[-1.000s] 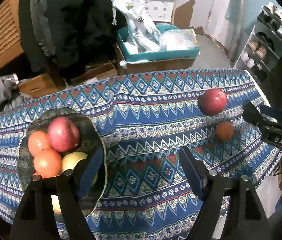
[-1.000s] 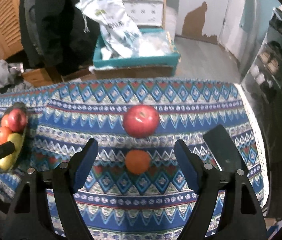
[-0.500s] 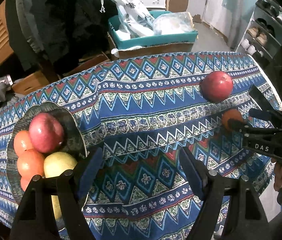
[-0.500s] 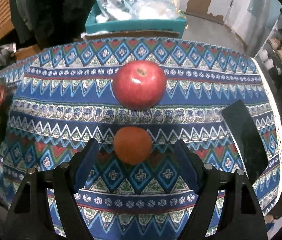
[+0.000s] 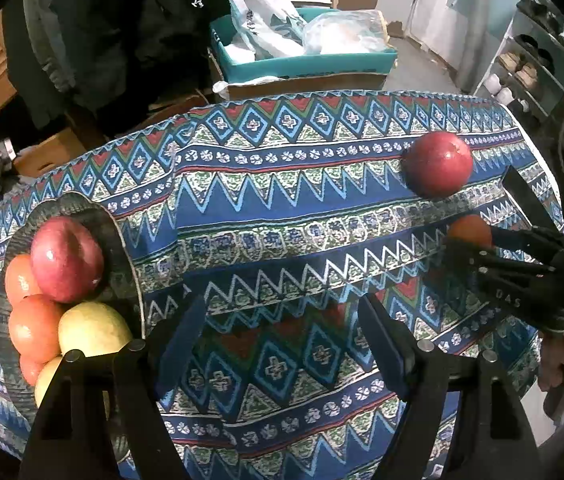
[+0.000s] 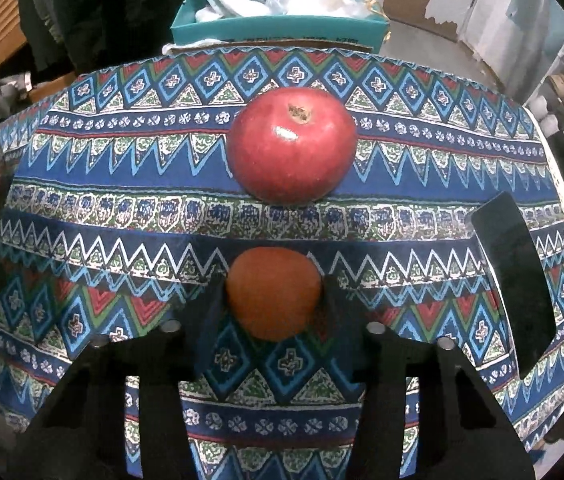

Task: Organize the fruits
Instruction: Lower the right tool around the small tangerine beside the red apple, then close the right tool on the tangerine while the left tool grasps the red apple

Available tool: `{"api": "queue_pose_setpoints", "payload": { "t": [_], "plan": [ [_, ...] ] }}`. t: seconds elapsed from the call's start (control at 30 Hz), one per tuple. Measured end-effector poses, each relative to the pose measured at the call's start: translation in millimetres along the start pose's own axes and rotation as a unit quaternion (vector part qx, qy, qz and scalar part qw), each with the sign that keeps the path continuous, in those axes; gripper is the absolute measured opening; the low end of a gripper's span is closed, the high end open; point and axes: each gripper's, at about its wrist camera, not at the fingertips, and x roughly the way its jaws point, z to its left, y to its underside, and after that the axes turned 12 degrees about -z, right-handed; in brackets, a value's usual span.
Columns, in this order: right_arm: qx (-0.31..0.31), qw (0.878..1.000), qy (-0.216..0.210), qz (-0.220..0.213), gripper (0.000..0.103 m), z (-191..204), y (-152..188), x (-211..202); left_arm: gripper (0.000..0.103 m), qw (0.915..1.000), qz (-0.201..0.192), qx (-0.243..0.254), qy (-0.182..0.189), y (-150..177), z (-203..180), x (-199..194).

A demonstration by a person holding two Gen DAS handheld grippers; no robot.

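Orange fruit sits nearest of all: a small orange (image 6: 273,292) lies on the patterned cloth (image 6: 121,200) of the desk, and the right tongs (image 6: 273,300) have clamped down on it, one pad against each flank, with the fruit still resting on the cloth. To do this pick well, the lift should probably go straight up, since the round skin could roll out of a grip taken at its widest part. A dark flat slab (image 6: 514,288), perhaps a phone, lies just to the right and is best left undisturbed.

Beyond the orange, and apart from it, a red apple (image 6: 292,144) stands stem-end up; it looks like the next piece to collect.

Over on the left side, the left tongs (image 5: 282,344) hang partly open above bare cloth with nothing between them. Just beside them a dark plate (image 5: 117,236) already carries a red apple, oranges and yellow fruit. The heap is crowded, so the orange would likely sit best eased into a gap near the rim.

Farthest off, a teal box (image 5: 306,64) of bags stands behind the desk.
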Motion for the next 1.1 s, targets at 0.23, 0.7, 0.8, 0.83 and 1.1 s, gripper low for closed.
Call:
{"api": "queue_pose_setpoints", "payload": {
  "t": [0.23,0.7,0.8,0.83,1.1],
  "plan": [
    [0.019,1.0,0.005,-0.021,0.045,-16,-6,-15,0.08,0.9999,-0.004,0.003,0.011,-8,-13,4],
    [0.05,0.997,0.041,-0.052,0.045,-73,-36,-37,0.08,0.997,-0.019,0.049,0.058,-43,-65,24],
    [0.059,0.996,0.045,-0.056,0.045,-82,-38,-36,0.08,0.996,-0.022,0.053,0.068,-53,-78,34],
    [0.063,0.995,0.047,-0.056,0.045,-85,-39,-35,0.08,0.9956,-0.023,0.054,0.073,-56,-83,37],
    [0.098,0.992,0.053,-0.058,0.045,-106,-43,-31,0.081,0.9929,-0.025,0.069,0.093,-75,-115,63]
  ]
}}
